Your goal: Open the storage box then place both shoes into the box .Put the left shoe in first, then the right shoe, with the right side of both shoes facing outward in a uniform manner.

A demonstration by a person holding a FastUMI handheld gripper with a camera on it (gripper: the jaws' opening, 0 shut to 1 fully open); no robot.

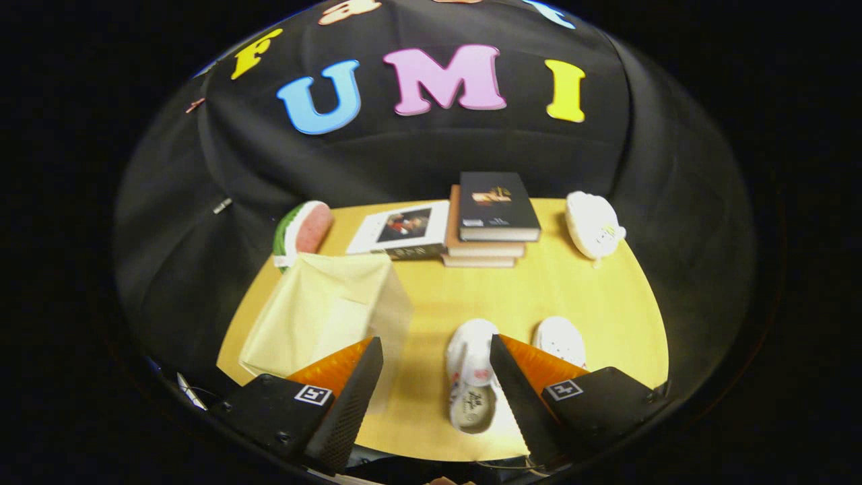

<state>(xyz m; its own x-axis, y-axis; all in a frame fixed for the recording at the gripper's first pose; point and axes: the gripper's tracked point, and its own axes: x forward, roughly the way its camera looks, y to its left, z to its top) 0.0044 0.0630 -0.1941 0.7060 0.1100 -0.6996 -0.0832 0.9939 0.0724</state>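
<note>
A pale yellow storage box (313, 313) with a clear front flap (394, 316) sits on the wooden table (606, 303), beyond my left finger. Two white shoes lie side by side, toes pointing away. One shoe (471, 377) rests just inside my right finger, its opening toward me. The other shoe (560, 340) is partly hidden behind that finger. My gripper (436, 353) hangs above the table's near edge, open, with nothing between its fingers.
At the back of the table lies a flat white book (402, 230) beside a stack of books (491, 219). A watermelon-slice plush (303, 232) sits at the back left, a white plush toy (592, 223) at the back right.
</note>
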